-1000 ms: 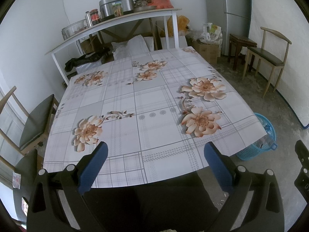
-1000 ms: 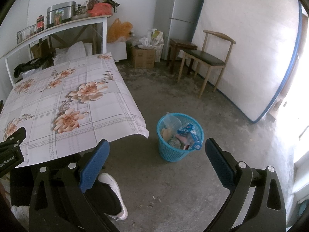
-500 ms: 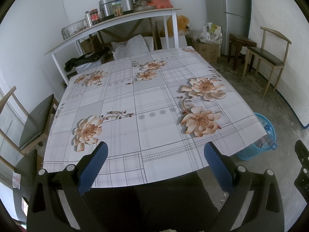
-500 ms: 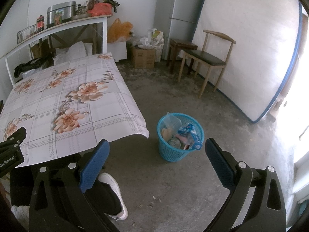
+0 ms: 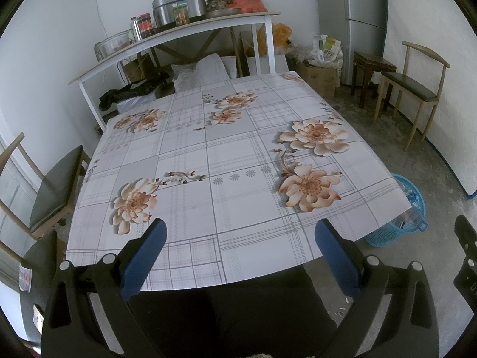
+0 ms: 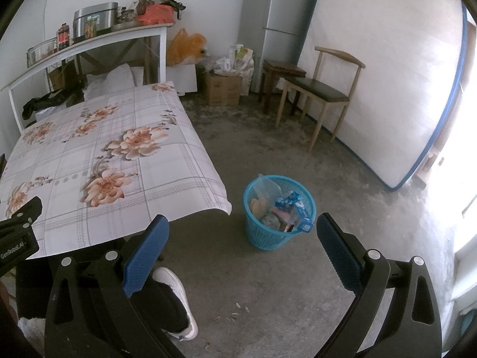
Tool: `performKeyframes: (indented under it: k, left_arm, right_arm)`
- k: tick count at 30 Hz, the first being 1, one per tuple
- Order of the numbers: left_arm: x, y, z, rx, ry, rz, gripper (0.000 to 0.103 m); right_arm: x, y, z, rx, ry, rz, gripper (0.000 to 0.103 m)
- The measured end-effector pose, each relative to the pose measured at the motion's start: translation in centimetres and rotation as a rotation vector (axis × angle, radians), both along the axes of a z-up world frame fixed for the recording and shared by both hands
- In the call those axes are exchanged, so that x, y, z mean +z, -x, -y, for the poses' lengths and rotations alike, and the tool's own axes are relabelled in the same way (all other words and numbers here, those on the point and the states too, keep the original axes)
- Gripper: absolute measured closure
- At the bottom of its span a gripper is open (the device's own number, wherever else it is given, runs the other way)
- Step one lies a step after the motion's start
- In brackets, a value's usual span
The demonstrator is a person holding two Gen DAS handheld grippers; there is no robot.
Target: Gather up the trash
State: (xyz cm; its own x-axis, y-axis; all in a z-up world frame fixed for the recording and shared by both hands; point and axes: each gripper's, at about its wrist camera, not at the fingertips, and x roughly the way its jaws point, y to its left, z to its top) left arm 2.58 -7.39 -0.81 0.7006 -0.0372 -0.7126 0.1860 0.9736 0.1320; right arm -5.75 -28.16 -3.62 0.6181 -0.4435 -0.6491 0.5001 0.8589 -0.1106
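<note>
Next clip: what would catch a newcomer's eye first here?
The big table under a flowered tablecloth fills the left wrist view. On the concrete floor beside its near right corner stands a blue trash basket, already holding wrappers. Both the left tongs and right tongs are open and empty.

Floral tablecloth [image 5: 208, 179], wooden chair [image 6: 322, 89], grey fridge [image 6: 277, 15], white shoe [image 6: 176, 295].

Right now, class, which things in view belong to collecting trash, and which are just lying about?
Belongs to the job:
blue trash basket
wrappers in it
scraps on floor

Just lying about:
wooden chair
fridge
cardboard box
</note>
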Motion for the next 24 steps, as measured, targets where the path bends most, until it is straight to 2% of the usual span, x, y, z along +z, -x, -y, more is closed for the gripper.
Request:
performKeyframes:
  k: [24]
  left_arm:
    - [-0.45,0.38,0.32,-0.014,-0.003,-0.010,0.005]
  right_arm:
    - [-0.03,-0.04,0.15,0.003,0.000,-0.001,0.008]
